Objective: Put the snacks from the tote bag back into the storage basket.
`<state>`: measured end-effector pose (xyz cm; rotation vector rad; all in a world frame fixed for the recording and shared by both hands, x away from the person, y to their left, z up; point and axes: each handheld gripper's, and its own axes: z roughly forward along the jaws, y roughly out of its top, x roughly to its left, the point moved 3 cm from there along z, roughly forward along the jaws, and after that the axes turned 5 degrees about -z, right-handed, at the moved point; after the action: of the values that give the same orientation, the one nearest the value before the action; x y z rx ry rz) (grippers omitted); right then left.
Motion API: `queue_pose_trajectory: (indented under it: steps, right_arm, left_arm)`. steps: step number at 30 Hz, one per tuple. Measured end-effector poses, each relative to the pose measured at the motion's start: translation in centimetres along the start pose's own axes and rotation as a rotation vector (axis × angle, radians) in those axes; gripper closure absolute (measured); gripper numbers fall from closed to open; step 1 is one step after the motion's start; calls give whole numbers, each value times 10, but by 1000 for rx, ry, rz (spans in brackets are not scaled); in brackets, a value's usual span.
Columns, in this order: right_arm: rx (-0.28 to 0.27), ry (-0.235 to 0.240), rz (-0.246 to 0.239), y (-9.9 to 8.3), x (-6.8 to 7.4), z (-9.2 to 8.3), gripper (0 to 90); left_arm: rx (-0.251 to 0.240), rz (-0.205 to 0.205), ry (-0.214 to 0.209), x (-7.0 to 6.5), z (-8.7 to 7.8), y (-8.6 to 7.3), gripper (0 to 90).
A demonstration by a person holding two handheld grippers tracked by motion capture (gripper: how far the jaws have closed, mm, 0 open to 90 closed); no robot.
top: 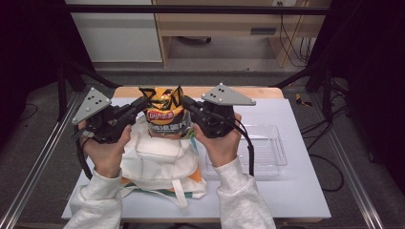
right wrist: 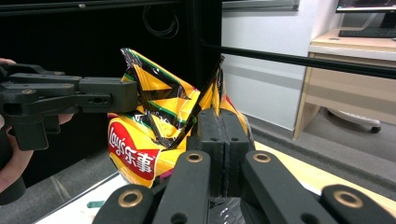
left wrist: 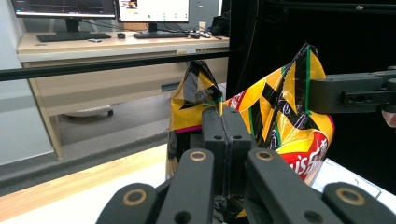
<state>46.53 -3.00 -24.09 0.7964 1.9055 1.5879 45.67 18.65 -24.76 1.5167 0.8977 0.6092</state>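
The left gripper (left wrist: 223, 140) has its jaws pressed together on the top edge of the crisp bag (top: 165, 114), at the bag's ten o'clock corner in the high view. The right gripper (right wrist: 219, 140) is likewise clamped on the opposite top corner, at two o'clock. Between them the yellow and black bag hangs upright, its lower part sitting in or just above the mouth of a white tote bag (top: 160, 164); whether its base touches the cloth I cannot tell

The step in hand looks like moving the crisps in or out of the tote, with both corners pinched. The next move calls for both hands travelling together at an even height, so the foil neither tears nor slips from the pads

The tote lies flat on a white table top (top: 296, 191), its strap trailing toward six o'clock. A clear plastic tray (top: 270, 150) sits at three o'clock of the tote, just beside it. Beyond the table's wooden far edge, at twelve o'clock, stand a pale desk (left wrist: 93, 44) with monitors and a keyboard, and a black frame rail
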Motion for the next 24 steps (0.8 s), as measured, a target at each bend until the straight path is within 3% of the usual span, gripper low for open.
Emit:
queue_pose_trajectory:
  steps: [24]
  right_arm:
    - [13,-98,26,-13,-45,-40,900]
  left_arm:
    - [20,-4,-65,-42,51,-4,900]
